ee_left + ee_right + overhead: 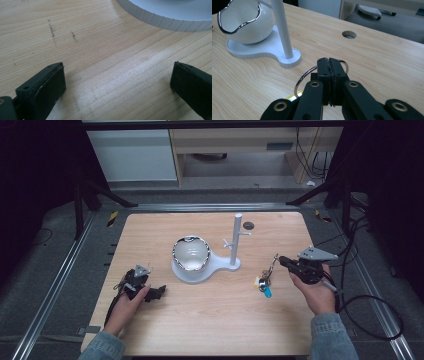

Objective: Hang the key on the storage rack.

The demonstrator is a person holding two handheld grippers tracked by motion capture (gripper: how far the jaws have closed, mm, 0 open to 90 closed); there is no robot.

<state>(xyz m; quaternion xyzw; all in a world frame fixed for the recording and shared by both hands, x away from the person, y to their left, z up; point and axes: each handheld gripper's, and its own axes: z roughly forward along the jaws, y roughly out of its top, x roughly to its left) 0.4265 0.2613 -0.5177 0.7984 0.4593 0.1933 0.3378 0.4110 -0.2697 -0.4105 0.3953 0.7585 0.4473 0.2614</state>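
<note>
Your right gripper (329, 65) is clenched on the thin silver metal key ring (305, 75), lifting it at about four o'clock from the white stand with a tall peg post (236, 240), while the bunch of keys with a blue fob (264, 286) dangles below and seems just to graze the pale wooden table (210, 320). The ring sits pinched edge-on between the closed jaws, with most of its loop arcing out toward nine o'clock in the right gripper view. Expect a light load, but a slick, hard one: bare steel wire can swivel in the pads, and the hanging keys will likely swing as you move, so a hold near the top of the loop, leaving the open span free, looks best for slipping it over a side peg (228, 243). Your left gripper (159, 292) rests released on the table at seven o'clock from the white bowl with a chrome rim (190, 253), jaws wide apart and holding nothing, just short of the stand's ribbed white base (160, 17).
</note>
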